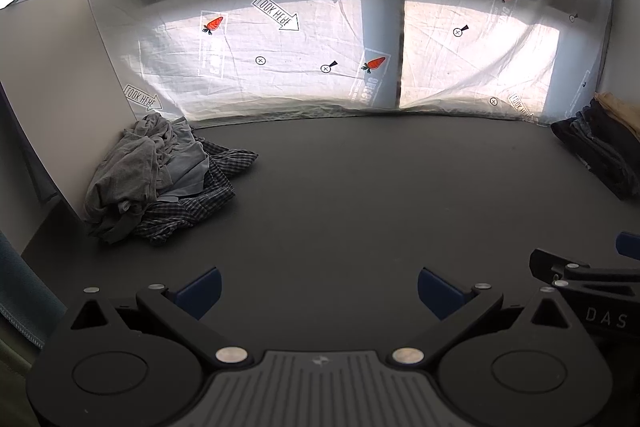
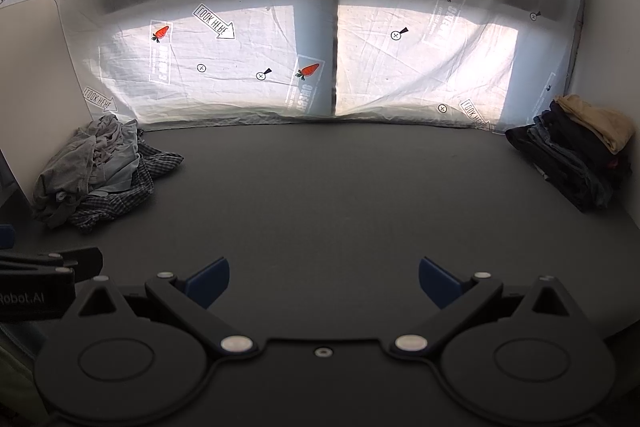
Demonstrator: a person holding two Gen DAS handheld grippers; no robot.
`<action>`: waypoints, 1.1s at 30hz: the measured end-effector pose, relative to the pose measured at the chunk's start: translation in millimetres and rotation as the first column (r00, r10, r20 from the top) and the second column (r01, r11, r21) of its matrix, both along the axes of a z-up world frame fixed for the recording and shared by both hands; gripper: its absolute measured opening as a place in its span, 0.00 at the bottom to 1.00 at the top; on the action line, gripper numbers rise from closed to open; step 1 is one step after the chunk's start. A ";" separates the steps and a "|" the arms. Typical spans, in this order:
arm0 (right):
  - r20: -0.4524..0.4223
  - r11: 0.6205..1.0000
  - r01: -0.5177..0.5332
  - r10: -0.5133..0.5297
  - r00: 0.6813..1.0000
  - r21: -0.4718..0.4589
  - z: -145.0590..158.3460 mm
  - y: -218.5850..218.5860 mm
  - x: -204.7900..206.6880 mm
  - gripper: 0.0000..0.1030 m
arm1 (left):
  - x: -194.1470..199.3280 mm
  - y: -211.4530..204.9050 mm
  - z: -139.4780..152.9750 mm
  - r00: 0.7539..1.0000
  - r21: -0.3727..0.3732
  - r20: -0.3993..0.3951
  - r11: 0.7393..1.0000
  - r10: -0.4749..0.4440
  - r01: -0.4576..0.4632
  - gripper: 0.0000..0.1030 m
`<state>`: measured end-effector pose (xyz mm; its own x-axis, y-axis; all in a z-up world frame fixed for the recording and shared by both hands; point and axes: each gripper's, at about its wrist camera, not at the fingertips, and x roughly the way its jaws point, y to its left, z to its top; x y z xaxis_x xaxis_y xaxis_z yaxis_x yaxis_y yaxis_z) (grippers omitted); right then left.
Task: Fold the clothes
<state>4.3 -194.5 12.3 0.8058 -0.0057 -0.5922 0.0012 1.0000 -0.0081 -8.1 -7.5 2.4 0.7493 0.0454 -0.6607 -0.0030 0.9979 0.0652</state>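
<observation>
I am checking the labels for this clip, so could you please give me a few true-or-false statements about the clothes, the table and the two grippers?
1. The crumpled heap of clothes lies at the far left of the table. True.
2. The left gripper is shut on a checked shirt. False: its jaws stand open and hold nothing; the checked shirt lies in the heap.
3. A neat stack of clothes sits at the far right, with a tan garment on top. True.
4. The right gripper is touching the stack. False: it is open, apart from it, over bare table.
5. A garment is spread flat in the middle of the table. False: the middle is bare.
</observation>
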 end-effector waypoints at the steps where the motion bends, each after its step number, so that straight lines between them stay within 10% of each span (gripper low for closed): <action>1: 0.000 1.000 0.001 -0.001 1.000 0.000 -0.1 -0.1 0.0 0.99 | -0.2 1.6 -0.6 1.000 -0.001 0.000 1.000 -0.001 0.001 1.00; 21: -0.011 0.999 0.020 -0.020 1.000 0.026 -10.8 -12.1 12.9 0.99 | 19.7 3.8 -14.6 0.999 -0.029 -0.042 1.000 -0.002 0.001 1.00; 33: -0.069 0.992 0.065 -0.058 0.996 0.109 -31.3 -77.4 112.4 1.00 | 107.1 -31.1 -45.1 0.987 -0.110 -0.153 0.991 0.053 -0.070 1.00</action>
